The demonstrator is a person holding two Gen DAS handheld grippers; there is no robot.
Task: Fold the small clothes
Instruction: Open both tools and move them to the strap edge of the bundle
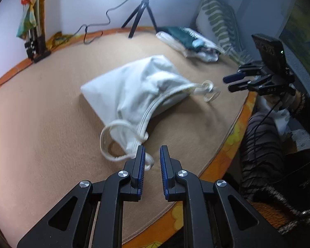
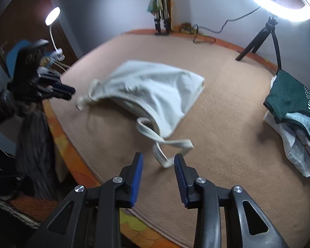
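From the left wrist camera, the left gripper [image 1: 152, 152] hung low over the near part of the tan mat [image 1: 51, 113], its blue-padded jaws a narrow gap apart with nothing between them. The white top [image 1: 138, 91] lay crumpled in the middle of the mat, its looped strap [image 1: 107, 140] curling just beside the left fingertip [image 1: 140, 155]; whether they touched I could not tell. The right gripper [image 1: 231, 83] showed at the mat's right edge, apart from the garment's other strap, and its jaws could not be made out from there. A pile of folded clothes [image 1: 188, 41] sat at the far right, near a ring light's tripod [image 1: 140, 14]. From the right wrist camera, the right gripper [image 2: 158, 159] had its jaws spread moderately wide and empty, the nearer strap [image 2: 165, 150] lying just ahead of the gap. The white top [image 2: 153, 91] sprawled mid-mat, and the left gripper [image 2: 67, 92] hovered close to its far strap.
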